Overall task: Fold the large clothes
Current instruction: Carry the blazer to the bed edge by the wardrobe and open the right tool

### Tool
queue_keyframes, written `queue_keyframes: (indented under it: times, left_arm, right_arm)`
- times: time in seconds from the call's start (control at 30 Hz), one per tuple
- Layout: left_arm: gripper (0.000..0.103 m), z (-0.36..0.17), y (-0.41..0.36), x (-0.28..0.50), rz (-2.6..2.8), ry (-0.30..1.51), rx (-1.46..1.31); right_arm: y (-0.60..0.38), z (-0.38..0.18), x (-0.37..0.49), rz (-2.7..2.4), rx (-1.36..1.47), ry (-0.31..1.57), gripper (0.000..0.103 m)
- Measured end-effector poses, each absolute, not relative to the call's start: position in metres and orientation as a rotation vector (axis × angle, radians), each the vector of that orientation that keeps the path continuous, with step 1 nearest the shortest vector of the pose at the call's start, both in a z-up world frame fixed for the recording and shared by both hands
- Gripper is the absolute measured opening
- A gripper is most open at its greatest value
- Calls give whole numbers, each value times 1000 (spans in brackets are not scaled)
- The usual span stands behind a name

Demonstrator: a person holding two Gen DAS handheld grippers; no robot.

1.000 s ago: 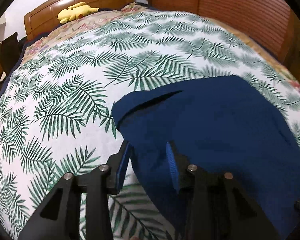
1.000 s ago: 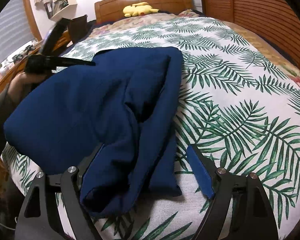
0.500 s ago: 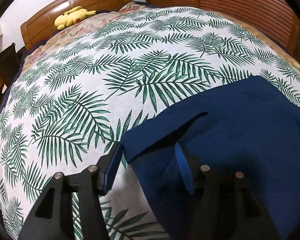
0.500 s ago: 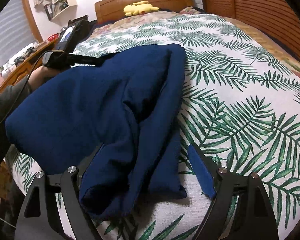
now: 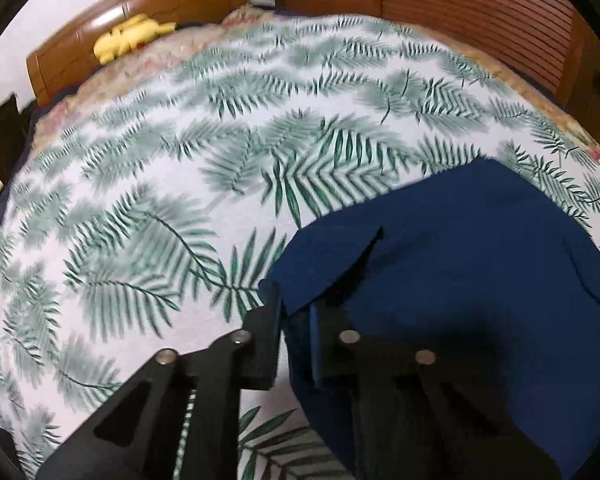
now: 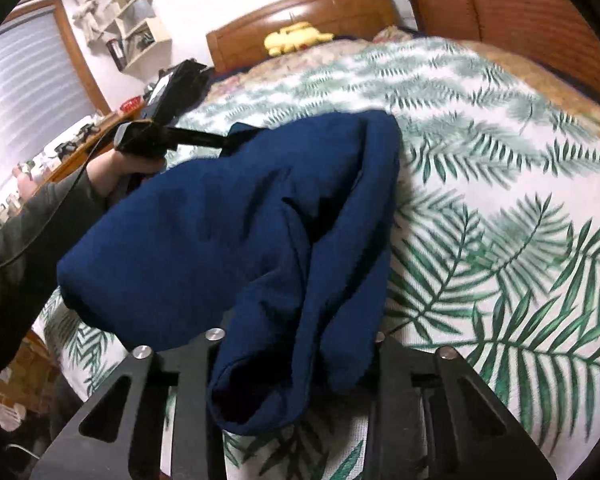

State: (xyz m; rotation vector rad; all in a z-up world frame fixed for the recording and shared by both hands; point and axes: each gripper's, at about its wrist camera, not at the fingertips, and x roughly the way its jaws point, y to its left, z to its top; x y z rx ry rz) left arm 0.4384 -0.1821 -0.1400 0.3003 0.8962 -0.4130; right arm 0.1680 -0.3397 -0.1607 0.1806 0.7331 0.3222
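Note:
A large navy blue garment (image 5: 460, 280) lies bunched on a bedspread printed with palm leaves (image 5: 160, 208). My left gripper (image 5: 294, 308) is closing its jaws, and a corner flap of the cloth is pinched between its fingers. In the right wrist view the same garment (image 6: 228, 232) hangs raised between both grippers. The left gripper (image 6: 220, 142) holds its far corner, gripped by a person's hand (image 6: 112, 172). My right gripper (image 6: 298, 344) is closing its jaws on a thick fold of the fabric, which hides its pads.
A yellow plush toy (image 6: 296, 36) lies by the wooden headboard (image 5: 140, 4). Slatted wooden doors (image 5: 480, 12) run along the bed's far side. A wall shelf (image 6: 140, 24) and a cluttered desk (image 6: 72, 148) stand on the left. Bare bedspread (image 6: 500, 200) spreads to the right.
Both grippers' jaws have come together on the navy cloth. The left one has taken the corner flap and risen a little; the garment now hangs lifted between them.

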Motion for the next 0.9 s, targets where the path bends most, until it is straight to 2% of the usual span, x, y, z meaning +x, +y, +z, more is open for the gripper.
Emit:
queue_keyframes:
  times: [0.17,0.43,0.63,0.9]
  left_arm:
    - [5,-95,-180,419,-404,794,273]
    - [5,-20,-232,385,-475,603,234]
    - [5,21,-331,371,-618,511,215]
    - [8,26,-479,354,-797,510,258]
  right_arm:
    - [-341,-130,165,332,162,639,23]
    - [-395,-76,151,230,110,501,23]
    - [-472,-31,130,58,10,461,23]
    - [-598,5,98,-242,-40,499,23]
